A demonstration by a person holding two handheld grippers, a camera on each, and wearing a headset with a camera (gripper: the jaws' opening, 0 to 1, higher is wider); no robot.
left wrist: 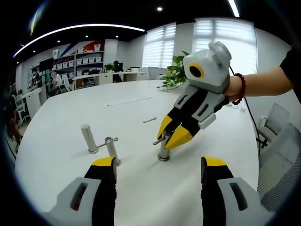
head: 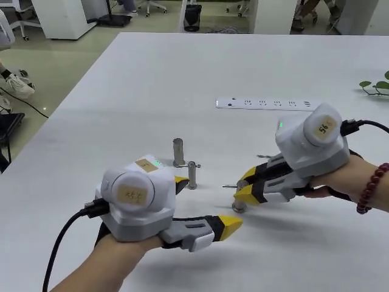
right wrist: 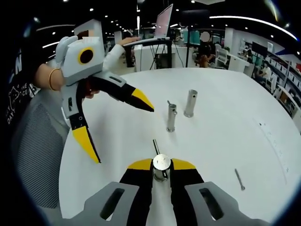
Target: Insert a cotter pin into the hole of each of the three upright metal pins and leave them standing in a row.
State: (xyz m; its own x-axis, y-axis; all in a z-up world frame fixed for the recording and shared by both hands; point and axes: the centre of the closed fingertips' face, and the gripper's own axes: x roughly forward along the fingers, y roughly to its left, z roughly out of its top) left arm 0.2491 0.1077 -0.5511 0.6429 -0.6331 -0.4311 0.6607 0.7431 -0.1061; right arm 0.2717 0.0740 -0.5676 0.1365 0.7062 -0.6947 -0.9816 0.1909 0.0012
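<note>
White workbench (head: 182,79), open office behind: my left gripper (head: 208,204) gapes wide and empty; my right gripper (head: 242,188) pinches a cotter pin (head: 229,186) at the hole of the near pin (head: 239,207). The middle pin (head: 192,175) is already cottered, the far pin (head: 178,152) stands bare, and a spare cotter (right wrist: 240,179) lies beyond.

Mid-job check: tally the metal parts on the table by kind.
Upright pins: 3
Cotter pins: 3, namely 1 in the middle pin, 1 at the near pin's top, 1 loose
Total: 6
</note>
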